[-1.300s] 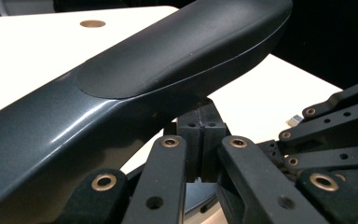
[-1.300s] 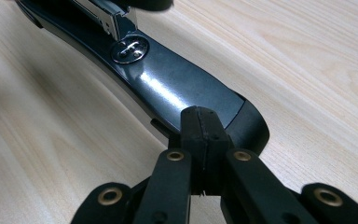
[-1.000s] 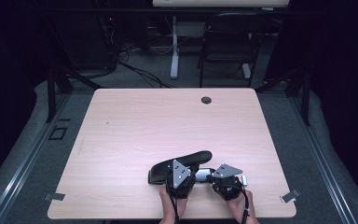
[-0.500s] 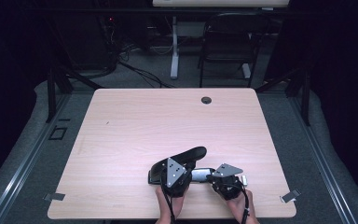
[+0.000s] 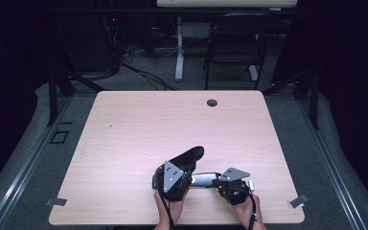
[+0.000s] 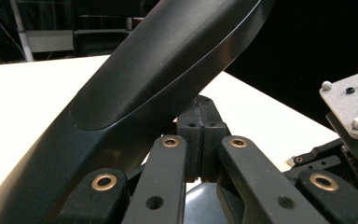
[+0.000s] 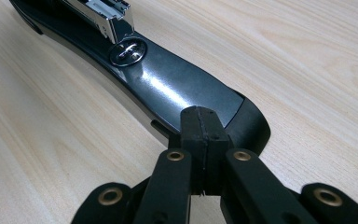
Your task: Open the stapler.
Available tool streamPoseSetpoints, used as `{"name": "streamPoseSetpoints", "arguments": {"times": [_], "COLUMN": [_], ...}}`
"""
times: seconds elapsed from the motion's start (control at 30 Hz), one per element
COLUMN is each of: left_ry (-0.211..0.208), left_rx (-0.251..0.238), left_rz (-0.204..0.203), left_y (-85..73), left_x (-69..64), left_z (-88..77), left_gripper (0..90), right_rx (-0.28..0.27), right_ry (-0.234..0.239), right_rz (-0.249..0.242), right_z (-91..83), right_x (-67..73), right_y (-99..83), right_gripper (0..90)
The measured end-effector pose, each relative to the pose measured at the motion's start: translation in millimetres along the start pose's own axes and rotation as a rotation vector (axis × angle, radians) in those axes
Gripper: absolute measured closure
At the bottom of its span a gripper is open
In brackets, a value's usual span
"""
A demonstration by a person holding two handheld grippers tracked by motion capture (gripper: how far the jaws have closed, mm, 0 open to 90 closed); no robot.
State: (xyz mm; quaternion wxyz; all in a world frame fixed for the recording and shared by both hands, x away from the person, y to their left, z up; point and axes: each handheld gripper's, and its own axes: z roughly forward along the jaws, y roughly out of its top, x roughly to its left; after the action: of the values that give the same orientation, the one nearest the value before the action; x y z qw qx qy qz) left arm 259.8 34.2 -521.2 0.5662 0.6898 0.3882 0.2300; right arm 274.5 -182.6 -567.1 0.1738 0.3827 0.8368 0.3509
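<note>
A black stapler (image 5: 191, 175) is seen near the front edge of the table (image 5: 124, 129), swung open at its hinge: the base (image 7: 182, 88) lies flat on the wood with its long axis running across the table from the hinge toward the person's right, while the top cover (image 6: 158, 79) is tilted up and away from the hinge, pointing toward the far side. The left gripper (image 5: 172, 179) is placed at the hinge end, its jaws closed together right under the raised cover; whether the cover is pinched or merely propped cannot be told. The right gripper (image 7: 203, 133) is set against the free end of the base, its jaws also closed, pad against pad, their tips touching that end, apparently to pin it down. The next move is judged to turn on the cover, which rises directly above the left gripper, the nearer hand for it. The base is made of smooth, glossy dark plastic with a rounded tip, a round metal anvil (image 7: 128, 50) and a bright steel staple channel (image 7: 107, 16); the cover is matte and gently curved. The table top is pale wood-grain laminate.
</note>
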Motion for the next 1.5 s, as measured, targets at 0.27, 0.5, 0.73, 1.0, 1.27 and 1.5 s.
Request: {"name": "streamPoseSetpoints", "arguments": {"times": [0.27,0.5,0.73,1.0,1.27,1.5], "left_ry": [0.011,0.016,0.030,0.038,0.054,0.056], "left_rx": [-0.020,-0.029,-0.042,-0.058,-0.069,-0.072], "left_rz": [0.002,-0.015,-0.013,-0.012,-0.014,-0.012], "left_y": [5.1,9.3,12.3,15.6,17.3,18.3], "left_x": [6.1,11.4,16.9,26.4,33.4,42.6], "left_z": [-7.9,-14.5,-21.3,-31.5,-39.7,-49.2], "left_gripper": [90.0,90.0,90.0,90.0,90.0,90.0], "right_rx": [0.002,0.007,0.002,0.002,0.000,0.003], "right_ry": [-0.001,-0.006,-0.004,0.000,0.000,0.003], "right_rz": [0.001,-0.005,0.001,0.006,0.009,0.009], "right_z": [0.2,0.0,0.2,0.4,0.7,0.5], "right_x": [-0.1,-0.1,0.0,-0.2,-0.1,-0.8], "right_y": [0.2,0.4,0.2,0.5,0.6,0.7], "right_gripper": [90.0,90.0,90.0,90.0,90.0,90.0]}}
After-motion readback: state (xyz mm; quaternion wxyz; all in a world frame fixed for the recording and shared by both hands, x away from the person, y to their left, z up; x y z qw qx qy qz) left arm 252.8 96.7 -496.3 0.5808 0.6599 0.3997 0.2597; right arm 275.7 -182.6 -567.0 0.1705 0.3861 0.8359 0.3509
